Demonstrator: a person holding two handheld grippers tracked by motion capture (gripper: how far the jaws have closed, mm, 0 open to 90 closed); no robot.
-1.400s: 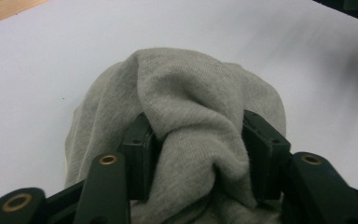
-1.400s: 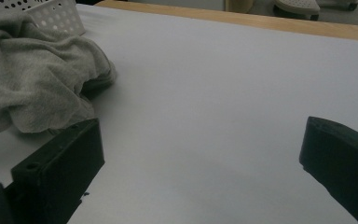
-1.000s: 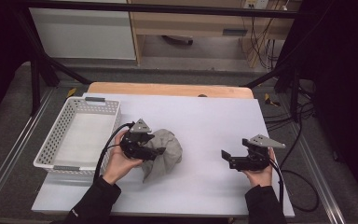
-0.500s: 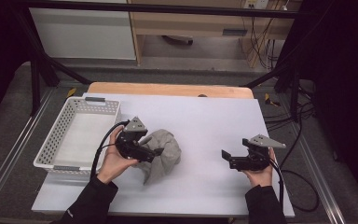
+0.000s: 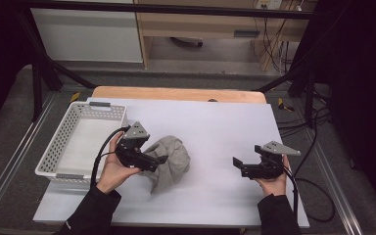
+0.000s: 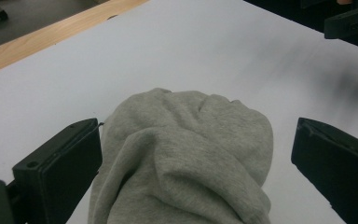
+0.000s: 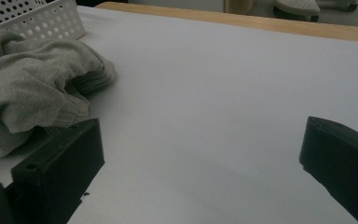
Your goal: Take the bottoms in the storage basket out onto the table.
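Note:
A crumpled grey garment point(image 5: 174, 161) lies on the white table top point(image 5: 210, 127), near its middle left. My left gripper point(image 5: 157, 162) sits at the garment's left side, tilted down onto it. In the left gripper view its jaws stand wide apart with the bunched garment point(image 6: 186, 154) between them, touching neither pad firmly; the left gripper point(image 6: 196, 172) is open. My right gripper point(image 5: 237, 167) hovers to the right of the garment, open, pointing left. In the right gripper view the right gripper point(image 7: 200, 163) has only bare table between its jaws, and the garment point(image 7: 28, 88) lies at the left.
A white perforated basket point(image 5: 61, 142) stands at the table's left edge, beside the left hand; its wall point(image 7: 32, 18) shows behind the garment. A wooden strip point(image 5: 176, 93) runs along the far edge. The right gripper point(image 6: 349, 21) appears far off in the left gripper view.
The left gripper has shifted slightly left and tilted over the garment's left side. The garment and the right gripper have barely moved.

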